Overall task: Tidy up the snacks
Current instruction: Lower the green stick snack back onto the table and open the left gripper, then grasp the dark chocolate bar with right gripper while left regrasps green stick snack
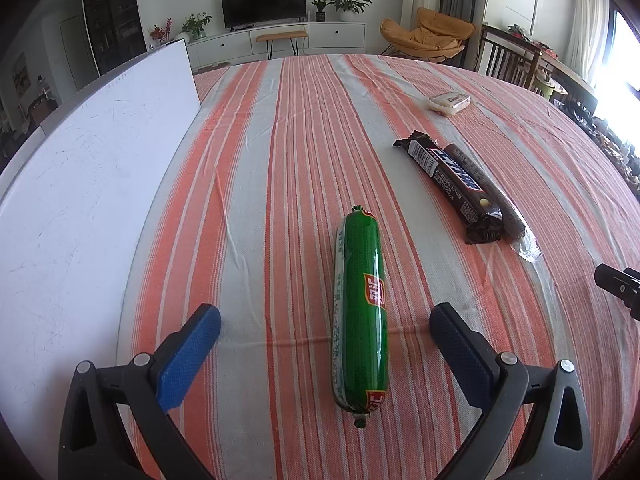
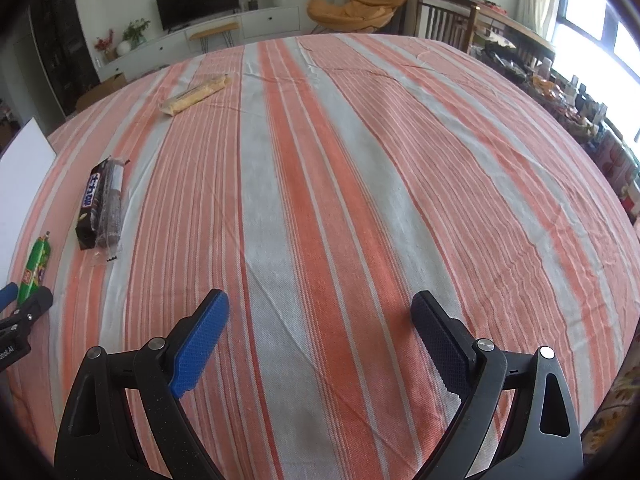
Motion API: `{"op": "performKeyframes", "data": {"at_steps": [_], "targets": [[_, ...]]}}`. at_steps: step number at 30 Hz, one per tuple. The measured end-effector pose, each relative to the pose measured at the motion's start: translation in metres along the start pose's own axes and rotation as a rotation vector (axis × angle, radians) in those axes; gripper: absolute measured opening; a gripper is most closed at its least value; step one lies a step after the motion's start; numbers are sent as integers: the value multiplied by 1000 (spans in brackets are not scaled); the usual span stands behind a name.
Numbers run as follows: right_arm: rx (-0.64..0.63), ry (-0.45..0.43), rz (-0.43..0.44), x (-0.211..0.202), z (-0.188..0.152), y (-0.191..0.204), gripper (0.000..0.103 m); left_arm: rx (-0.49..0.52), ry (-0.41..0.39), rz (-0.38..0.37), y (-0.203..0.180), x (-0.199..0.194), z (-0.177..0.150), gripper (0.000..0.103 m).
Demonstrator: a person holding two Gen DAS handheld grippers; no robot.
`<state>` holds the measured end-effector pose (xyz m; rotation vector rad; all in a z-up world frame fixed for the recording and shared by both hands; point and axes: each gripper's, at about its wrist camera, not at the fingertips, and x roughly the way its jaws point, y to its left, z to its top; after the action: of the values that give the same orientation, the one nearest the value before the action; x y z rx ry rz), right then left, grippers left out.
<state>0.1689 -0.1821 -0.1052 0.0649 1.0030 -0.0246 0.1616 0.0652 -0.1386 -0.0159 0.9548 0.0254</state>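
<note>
- Sausage [image 1: 361,312], in a green casing, lies lengthwise at lower centre of the left view, between the wide-spread fingers of the left gripper [image 1: 325,330], untouched by either pad.
- Right gripper [image 2: 320,320] gapes just as wide over bare striped cloth [image 2: 360,160], holding nothing.
- Dark bar [image 1: 456,182] and a clear-wrapped roll [image 1: 494,196] touch side by side at right of the left view; a pale pack [image 1: 449,102] sits further up.
- Casing looks glossy, likely slick and firm; the round body may roll, so pinch it mid-length across its width, clear of the crimped ends.
- White board [image 1: 88,184] fills the left edge.
</note>
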Motion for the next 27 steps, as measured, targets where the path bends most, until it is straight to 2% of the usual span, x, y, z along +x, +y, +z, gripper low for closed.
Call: {"op": "performKeyframes", "data": {"at_steps": [3, 6, 8, 11, 12, 14, 17, 18, 19, 20, 21, 27], "targets": [[-1, -9, 172, -6, 28, 18, 91, 0, 0, 0, 0, 0, 0, 103], [-109, -6, 242, -3, 56, 58, 91, 0, 0, 0, 0, 0, 0, 103], [-219, 24, 217, 10, 65, 91, 87, 0, 0, 0, 0, 0, 0, 103], [-319, 85, 198, 35, 66, 122, 49, 0, 0, 0, 0, 0, 0, 103], [-310, 114, 218, 43, 67, 126, 45, 0, 0, 0, 0, 0, 0, 103], [-324, 98, 199, 48, 67, 135, 47, 0, 0, 0, 0, 0, 0, 103], [-368, 113, 221, 54, 64, 148, 54, 0, 0, 0, 0, 0, 0, 103], [-400, 112, 202, 55, 61, 154, 51, 0, 0, 0, 0, 0, 0, 103], [-423, 104, 187, 54, 60, 156, 46, 0, 0, 0, 0, 0, 0, 103], [-416, 105, 194, 54, 61, 153, 29, 0, 0, 0, 0, 0, 0, 103], [-398, 106, 185, 53, 60, 148, 20, 0, 0, 0, 0, 0, 0, 103], [-231, 116, 191, 34, 56, 85, 20, 0, 0, 0, 0, 0, 0, 103]]}}
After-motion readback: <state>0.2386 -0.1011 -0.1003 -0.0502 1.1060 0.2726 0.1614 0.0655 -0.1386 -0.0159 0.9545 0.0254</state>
